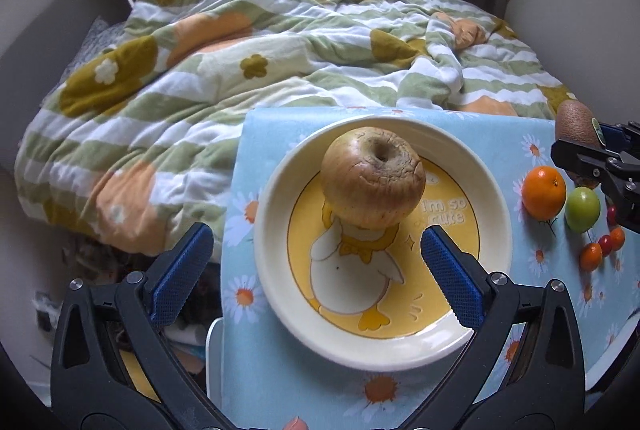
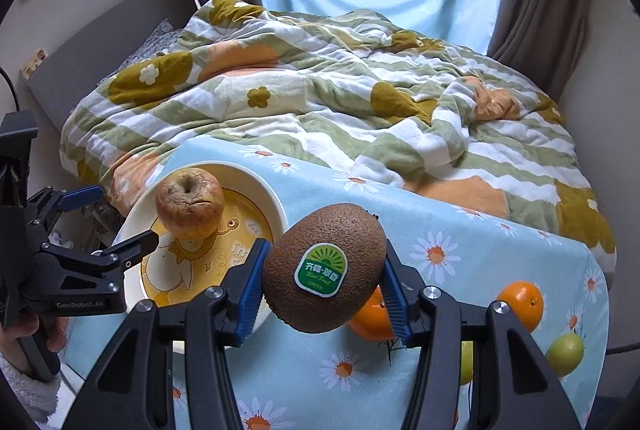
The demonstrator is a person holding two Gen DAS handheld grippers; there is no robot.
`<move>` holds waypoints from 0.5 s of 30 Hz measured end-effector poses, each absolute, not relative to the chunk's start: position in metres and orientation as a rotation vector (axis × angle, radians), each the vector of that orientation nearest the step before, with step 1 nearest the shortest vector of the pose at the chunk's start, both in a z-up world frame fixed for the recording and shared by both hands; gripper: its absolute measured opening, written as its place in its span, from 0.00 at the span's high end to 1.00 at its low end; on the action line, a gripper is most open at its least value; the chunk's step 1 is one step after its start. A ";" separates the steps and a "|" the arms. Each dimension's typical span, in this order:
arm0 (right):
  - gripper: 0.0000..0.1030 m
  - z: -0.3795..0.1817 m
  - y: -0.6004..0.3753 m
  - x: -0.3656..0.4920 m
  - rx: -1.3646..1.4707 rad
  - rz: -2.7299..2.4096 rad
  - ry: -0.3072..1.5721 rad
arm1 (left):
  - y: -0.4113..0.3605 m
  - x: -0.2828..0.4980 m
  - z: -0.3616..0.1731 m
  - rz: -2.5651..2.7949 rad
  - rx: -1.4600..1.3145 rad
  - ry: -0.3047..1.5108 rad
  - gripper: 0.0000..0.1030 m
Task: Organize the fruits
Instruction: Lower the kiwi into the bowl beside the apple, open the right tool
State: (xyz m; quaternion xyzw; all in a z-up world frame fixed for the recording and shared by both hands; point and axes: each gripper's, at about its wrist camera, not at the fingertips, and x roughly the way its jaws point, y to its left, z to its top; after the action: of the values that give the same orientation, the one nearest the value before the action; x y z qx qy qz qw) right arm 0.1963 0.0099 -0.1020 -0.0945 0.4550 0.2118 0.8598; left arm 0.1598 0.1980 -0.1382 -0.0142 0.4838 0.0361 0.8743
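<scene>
A wrinkled apple [image 1: 372, 177] sits in a cream plate [image 1: 276, 270] with a yellow duck picture, on a blue daisy cloth [image 1: 272, 382]. My left gripper [image 1: 316, 274] is open and empty, just short of the apple, fingers on either side of the plate. My right gripper [image 2: 324, 282] is shut on a brown kiwi [image 2: 324, 266] with a green sticker, held above the cloth right of the plate [image 2: 256, 178]. The kiwi also shows in the left wrist view [image 1: 574, 124]. The apple also shows in the right wrist view [image 2: 189, 204].
An orange [image 1: 544, 192], a green fruit [image 1: 582, 210] and small red and orange tomatoes [image 1: 602, 248] lie on the cloth right of the plate. Two oranges [image 2: 522, 304] and a green fruit [image 2: 566, 352] show in the right wrist view. A rumpled striped quilt [image 1: 240, 70] lies behind.
</scene>
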 end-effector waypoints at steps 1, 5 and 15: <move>0.52 -0.102 0.014 0.197 -0.213 0.463 0.952 | 0.200 0.154 -0.137 0.088 -0.041 1.013 0.00; 0.52 -0.109 0.032 0.201 -0.251 0.549 0.953 | 0.205 0.135 -0.135 0.134 -0.089 1.012 0.00; 0.53 -0.149 0.071 0.204 -0.373 0.674 0.978 | 0.207 0.104 -0.144 0.204 -0.151 1.041 0.00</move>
State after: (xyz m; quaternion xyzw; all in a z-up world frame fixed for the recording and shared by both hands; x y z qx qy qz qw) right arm 0.2040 0.0711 -0.1493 -0.1747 0.4579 0.3157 0.8125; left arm 0.1043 0.2066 -0.1441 -0.0721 0.4961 0.0973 0.8598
